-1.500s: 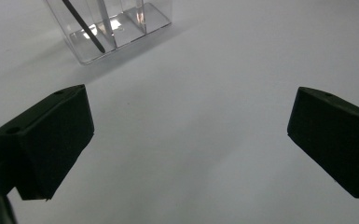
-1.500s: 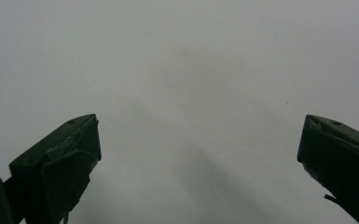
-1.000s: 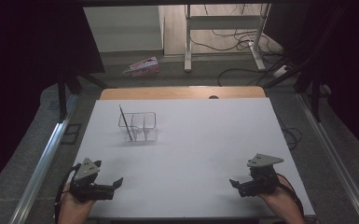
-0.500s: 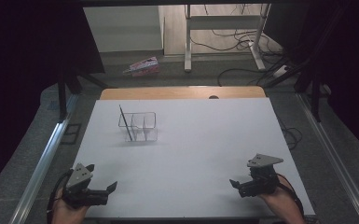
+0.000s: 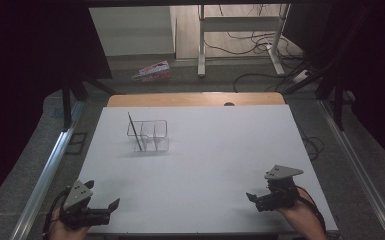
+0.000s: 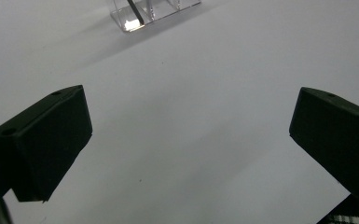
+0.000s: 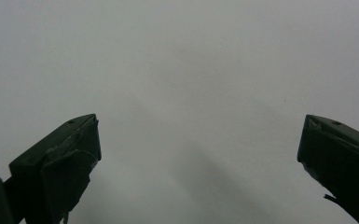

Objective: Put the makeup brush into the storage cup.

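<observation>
From the high view, the clear acrylic compartment organiser [image 5: 149, 135] with a thin dark stick [image 5: 134, 132] stands on the white desk [image 5: 205, 165], well ahead of the left hand-held gripper [image 5: 111, 205] and farther from the right hand-held gripper [image 5: 252, 196]. In the left gripper view the jaws stand spread and empty, organiser [image 6: 154, 11] ahead; it looks light, rigid, slippery, best pinched across one wall. In the right gripper view the jaws are also spread over bare desk.

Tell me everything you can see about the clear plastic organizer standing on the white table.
The clear plastic organizer is a small, open-topped rectangular box of transparent material, split by inner walls into compartments. It stands upright on the white table, in the far left part. A thin dark stick leans tilted in its left end compartment, rising above the rim. Nothing else touches it; both grippers are far off at the near edge. In the left gripper view its base corner glints.
</observation>
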The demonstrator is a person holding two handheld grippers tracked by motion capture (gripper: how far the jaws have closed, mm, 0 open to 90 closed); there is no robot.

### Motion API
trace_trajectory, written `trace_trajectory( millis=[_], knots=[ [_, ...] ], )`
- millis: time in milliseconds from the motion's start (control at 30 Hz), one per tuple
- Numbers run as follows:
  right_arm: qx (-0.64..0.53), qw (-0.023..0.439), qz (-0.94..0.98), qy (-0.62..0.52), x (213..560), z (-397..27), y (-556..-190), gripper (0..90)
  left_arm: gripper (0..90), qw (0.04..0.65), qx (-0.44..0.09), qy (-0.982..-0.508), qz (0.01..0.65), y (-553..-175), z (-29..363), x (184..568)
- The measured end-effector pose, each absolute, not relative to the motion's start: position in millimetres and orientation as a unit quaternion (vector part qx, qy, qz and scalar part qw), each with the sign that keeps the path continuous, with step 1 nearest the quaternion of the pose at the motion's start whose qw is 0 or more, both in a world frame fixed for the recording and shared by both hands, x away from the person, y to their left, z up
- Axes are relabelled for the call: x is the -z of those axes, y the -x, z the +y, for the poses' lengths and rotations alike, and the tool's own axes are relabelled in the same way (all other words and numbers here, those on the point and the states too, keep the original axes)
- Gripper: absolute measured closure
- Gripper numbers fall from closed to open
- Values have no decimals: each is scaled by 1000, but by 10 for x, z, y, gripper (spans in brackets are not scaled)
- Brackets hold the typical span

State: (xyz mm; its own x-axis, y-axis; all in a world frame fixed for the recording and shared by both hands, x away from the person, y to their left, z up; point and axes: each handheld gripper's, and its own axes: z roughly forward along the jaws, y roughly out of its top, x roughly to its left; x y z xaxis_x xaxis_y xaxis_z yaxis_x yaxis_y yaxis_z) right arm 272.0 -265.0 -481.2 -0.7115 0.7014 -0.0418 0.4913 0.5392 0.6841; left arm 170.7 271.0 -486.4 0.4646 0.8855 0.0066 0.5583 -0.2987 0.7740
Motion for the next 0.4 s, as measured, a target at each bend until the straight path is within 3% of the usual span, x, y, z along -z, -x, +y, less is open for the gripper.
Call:
trace_trajectory(
  millis=[400],
  knots=[
    [-331,158,865,-343,4819,-2644,-2720,0,0,354,-215,-779,472,-1672,2728,4908]
  ],
)
